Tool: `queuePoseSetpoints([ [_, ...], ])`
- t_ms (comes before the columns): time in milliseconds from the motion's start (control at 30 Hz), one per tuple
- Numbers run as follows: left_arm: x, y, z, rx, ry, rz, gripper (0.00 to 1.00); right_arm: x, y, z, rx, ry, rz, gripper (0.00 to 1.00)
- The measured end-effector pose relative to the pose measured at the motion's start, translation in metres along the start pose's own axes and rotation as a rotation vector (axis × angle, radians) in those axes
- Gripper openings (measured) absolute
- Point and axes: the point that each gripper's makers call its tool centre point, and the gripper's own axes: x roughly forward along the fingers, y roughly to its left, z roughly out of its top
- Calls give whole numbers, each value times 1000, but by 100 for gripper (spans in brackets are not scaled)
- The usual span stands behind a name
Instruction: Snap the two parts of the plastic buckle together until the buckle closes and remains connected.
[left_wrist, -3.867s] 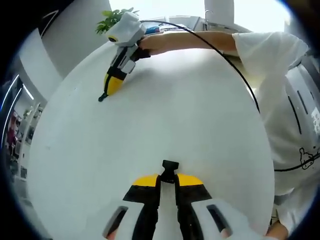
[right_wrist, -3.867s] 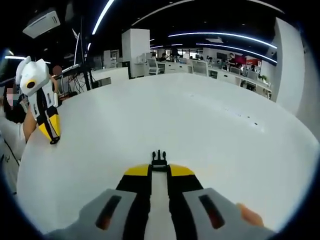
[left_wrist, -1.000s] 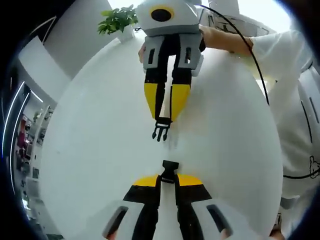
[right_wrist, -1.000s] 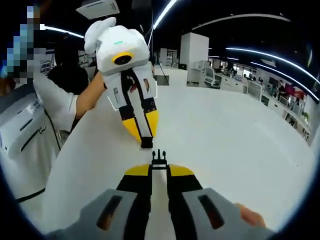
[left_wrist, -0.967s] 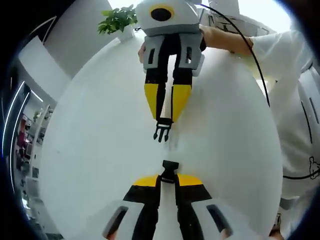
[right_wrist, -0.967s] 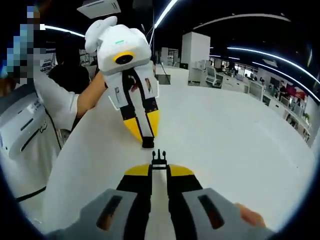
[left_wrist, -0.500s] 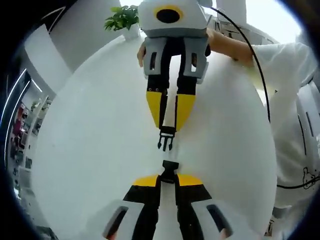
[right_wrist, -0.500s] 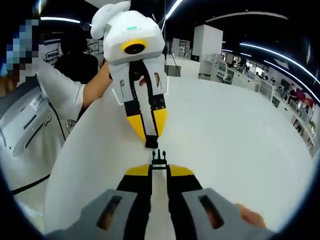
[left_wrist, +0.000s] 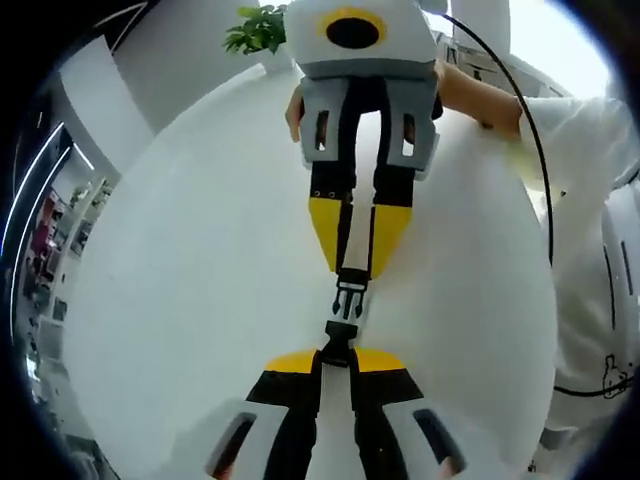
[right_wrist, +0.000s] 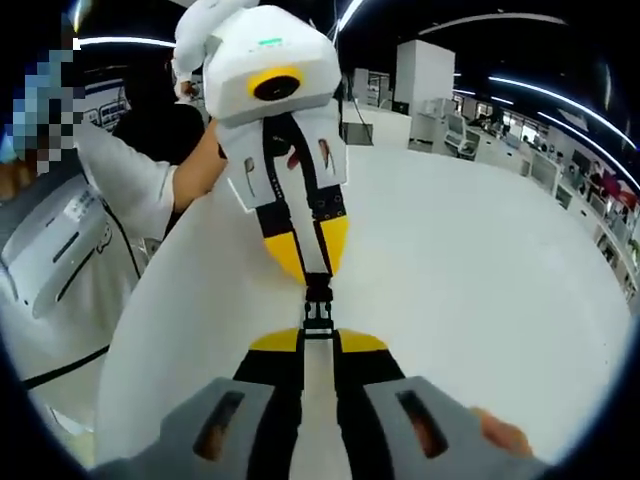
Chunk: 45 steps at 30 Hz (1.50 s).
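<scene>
We've both tools clamped, left tool (left_wrist: 337, 362) on socket (left_wrist: 337, 350), right tool (right_wrist: 318, 338) on prongs (right_wrist: 318, 318), tips meeting; any tilt could jam them.

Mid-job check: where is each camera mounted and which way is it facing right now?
Left gripper view: rides the left gripper, looking along its jaws over the white table at the right gripper; a hand and sleeve show behind.
Right gripper view: rides the right gripper, facing the left gripper and the person's sleeve, office behind.
Shared: both grippers nose to nose, the socket half and pronged half meeting over the table.
</scene>
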Motion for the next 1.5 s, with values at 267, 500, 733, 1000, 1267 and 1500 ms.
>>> queuePoseSetpoints([
  [267,0,-1,3,15,5,10,10,1,0,-2,5,0,2,10],
  [500,0,-2,4,12,1,5,10,2,1,-1,5,-4,6,9],
  [733,2,0,5,15,0,19,10,4,0,-3,8,-2,-2,9],
  [1000,6,-2,10,46,-19,21,6,7,1,-4,-5,8,-9,9],
  [1267,5,0,8,105,-34,24,6,7,1,-4,-9,5,-9,9],
  [1500,4,-1,9,122,-58,19,9,7,3,-4,-19,7,-4,9],
])
